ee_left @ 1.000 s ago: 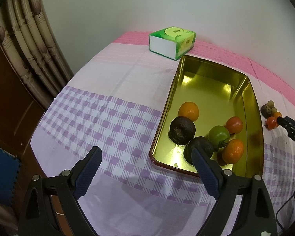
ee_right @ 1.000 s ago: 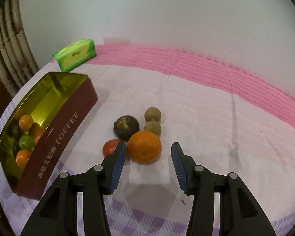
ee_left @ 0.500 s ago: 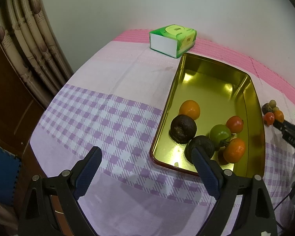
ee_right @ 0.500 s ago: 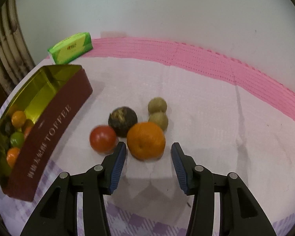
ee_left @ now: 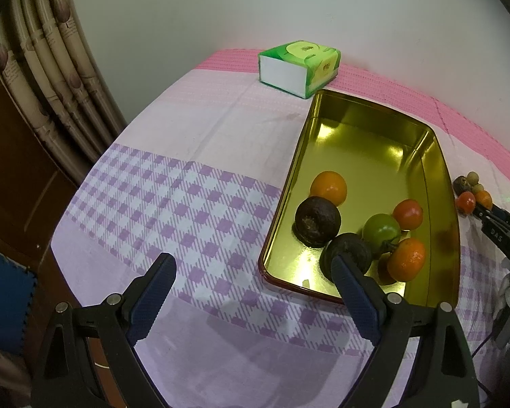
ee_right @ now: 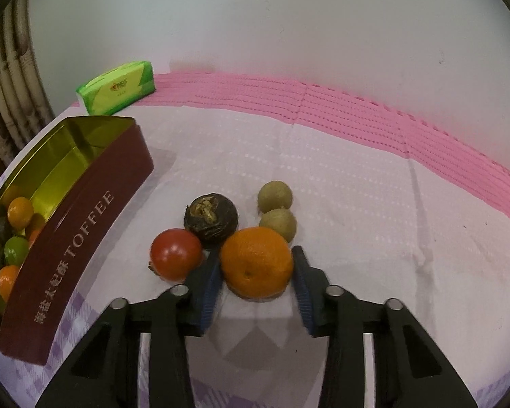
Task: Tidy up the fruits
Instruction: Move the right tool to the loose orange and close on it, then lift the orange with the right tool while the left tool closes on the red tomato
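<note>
My right claw [ee_right: 256, 273] straddles the orange [ee_right: 257, 262] on the counter [ee_right: 357, 204], jaws spread either side, not yet clamped. The tin [ee_right: 81, 224] lies off to its left; my left claw [ee_left: 251, 292] hangs open, empty.

Six fruits [ee_left: 377, 227] lie in the tin [ee_left: 440, 183] (tissue pack [ee_left: 299, 68] behind it); five more fruits [ee_right: 241, 238] lie right of it.
</note>
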The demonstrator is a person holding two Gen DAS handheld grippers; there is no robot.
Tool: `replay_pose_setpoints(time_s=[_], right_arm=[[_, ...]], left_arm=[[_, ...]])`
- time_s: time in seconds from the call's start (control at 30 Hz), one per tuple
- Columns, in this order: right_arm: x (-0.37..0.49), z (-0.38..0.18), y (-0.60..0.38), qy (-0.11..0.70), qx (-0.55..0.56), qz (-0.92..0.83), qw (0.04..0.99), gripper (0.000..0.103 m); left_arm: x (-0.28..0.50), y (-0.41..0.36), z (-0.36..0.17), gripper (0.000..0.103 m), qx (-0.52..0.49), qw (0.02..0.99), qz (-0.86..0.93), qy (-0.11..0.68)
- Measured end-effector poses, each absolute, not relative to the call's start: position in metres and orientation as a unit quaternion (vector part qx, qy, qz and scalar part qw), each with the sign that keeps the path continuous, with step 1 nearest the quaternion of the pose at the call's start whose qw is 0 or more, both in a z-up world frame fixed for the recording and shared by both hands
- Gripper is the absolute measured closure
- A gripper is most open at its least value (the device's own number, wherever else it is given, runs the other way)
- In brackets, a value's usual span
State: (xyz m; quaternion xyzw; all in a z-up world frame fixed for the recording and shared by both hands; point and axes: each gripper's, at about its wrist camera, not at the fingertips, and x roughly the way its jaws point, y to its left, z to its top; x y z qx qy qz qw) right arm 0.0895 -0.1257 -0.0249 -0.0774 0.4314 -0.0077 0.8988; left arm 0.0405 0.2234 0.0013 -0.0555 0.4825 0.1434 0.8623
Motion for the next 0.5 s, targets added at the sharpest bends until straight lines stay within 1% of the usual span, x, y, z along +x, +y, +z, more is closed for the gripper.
replay_pose_setpoints(time_s=[0.3,0.5], right_arm=[[0.072,-0.022,-0.16,0.429,-0.061,-0.026,0.901,0.064],[0.07,-0.017,-0.198,0.428,-0.057,-0.054,0.901,0.064]], left_arm=[[0.04,0.22,0.006,0.012,-0.056,0.871,0.136,0.468],[0.045,0.195,0.011,0.012,-0.043,0.877,0.11,0.465]])
